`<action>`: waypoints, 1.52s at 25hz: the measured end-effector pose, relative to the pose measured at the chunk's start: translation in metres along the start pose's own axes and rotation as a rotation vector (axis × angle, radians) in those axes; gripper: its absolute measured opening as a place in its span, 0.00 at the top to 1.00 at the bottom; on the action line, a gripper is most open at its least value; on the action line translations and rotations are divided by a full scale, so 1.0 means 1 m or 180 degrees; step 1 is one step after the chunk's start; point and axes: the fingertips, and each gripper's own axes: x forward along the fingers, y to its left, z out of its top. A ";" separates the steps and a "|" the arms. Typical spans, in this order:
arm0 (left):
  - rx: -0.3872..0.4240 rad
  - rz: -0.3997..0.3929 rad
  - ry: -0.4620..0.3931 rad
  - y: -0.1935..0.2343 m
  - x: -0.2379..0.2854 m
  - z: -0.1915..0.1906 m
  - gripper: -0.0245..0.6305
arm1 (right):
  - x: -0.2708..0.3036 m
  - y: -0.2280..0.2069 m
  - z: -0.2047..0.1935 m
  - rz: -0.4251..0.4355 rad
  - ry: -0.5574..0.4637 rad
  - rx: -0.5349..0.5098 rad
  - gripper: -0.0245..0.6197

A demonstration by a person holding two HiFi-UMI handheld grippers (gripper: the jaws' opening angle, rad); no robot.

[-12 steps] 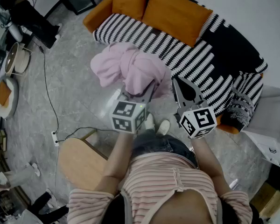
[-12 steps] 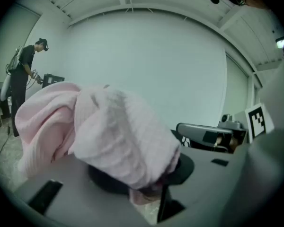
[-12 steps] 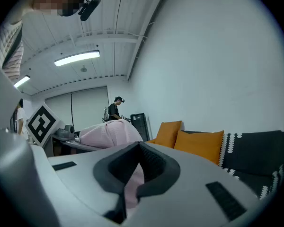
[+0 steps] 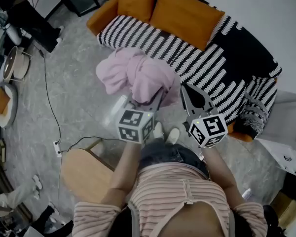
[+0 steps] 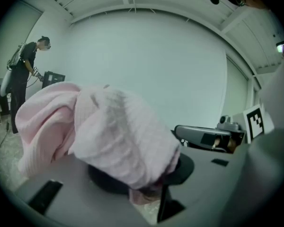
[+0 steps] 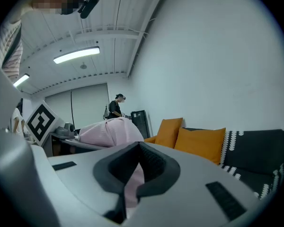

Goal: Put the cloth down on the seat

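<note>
A pink cloth (image 4: 138, 72) hangs bunched in the air in front of the black-and-white striped sofa seat (image 4: 207, 70). My left gripper (image 4: 157, 97) is shut on it, and in the left gripper view the cloth (image 5: 104, 126) spills over the left gripper (image 5: 156, 186). My right gripper (image 4: 184, 88) is at the cloth's right edge, its jaws shut with a pink strip pinched between them. In the right gripper view that strip (image 6: 132, 186) shows in the right gripper (image 6: 132, 174), with the rest of the cloth (image 6: 111, 129) beyond. The cloth is off the seat.
Two orange cushions (image 4: 185, 15) lean on the sofa back. A round wooden table (image 4: 86, 172) stands at my lower left, with a cable (image 4: 48, 98) and power strip (image 4: 57, 146) on the floor. A person (image 4: 29, 14) stands far left. A white cabinet (image 4: 291, 132) is at right.
Both grippers and the cloth have shifted slightly up the picture toward the sofa; both grips are unchanged.
</note>
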 end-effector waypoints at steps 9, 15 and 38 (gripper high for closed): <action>-0.0079 0.0052 -0.0016 0.039 -0.016 -0.003 0.74 | 0.028 0.014 -0.005 0.0051 0.0061 0.0088 0.95; -0.0011 0.0100 -0.0075 0.069 -0.034 0.005 0.74 | 0.052 0.025 -0.007 -0.0008 0.0105 0.0148 0.95; -0.0179 0.0456 -0.0129 0.164 -0.013 0.027 0.74 | 0.153 0.009 -0.009 0.0214 0.0420 0.0132 0.95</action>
